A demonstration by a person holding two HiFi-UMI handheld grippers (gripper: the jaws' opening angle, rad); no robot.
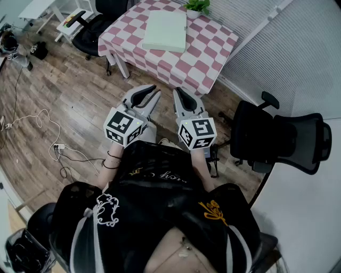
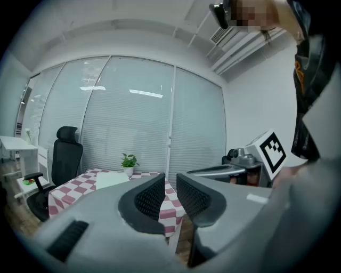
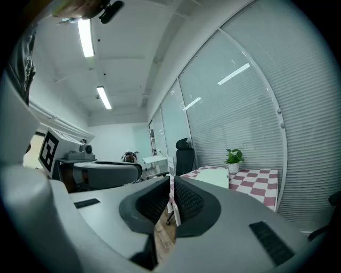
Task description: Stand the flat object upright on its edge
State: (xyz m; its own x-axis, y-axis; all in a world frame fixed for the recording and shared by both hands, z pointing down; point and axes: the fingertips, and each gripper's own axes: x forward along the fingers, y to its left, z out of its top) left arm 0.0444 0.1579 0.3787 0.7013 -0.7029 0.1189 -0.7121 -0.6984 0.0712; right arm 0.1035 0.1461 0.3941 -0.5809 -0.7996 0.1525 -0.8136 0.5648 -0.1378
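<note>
The flat object (image 1: 166,31), a pale slab, lies flat on its broad face about the middle of the checked counter (image 1: 208,58). It sits nearer the far corner, where a small potted plant (image 1: 197,6) stands just beside it. Nothing props it up, so the task looks not yet begun.

The person stands well back from the counter's near edge, with bare wooden floor (image 1: 64,101) between them. The left tool (image 1: 152,91) and the right tool (image 1: 180,95) are held side by side close to the body, pointing roughly level toward the counter. Each has its jaws drawn together with nothing between them, which looks like a carrying posture for the approach.

Tipping the slab will probably need the jaws parted first, and one tool steadying it.
</note>
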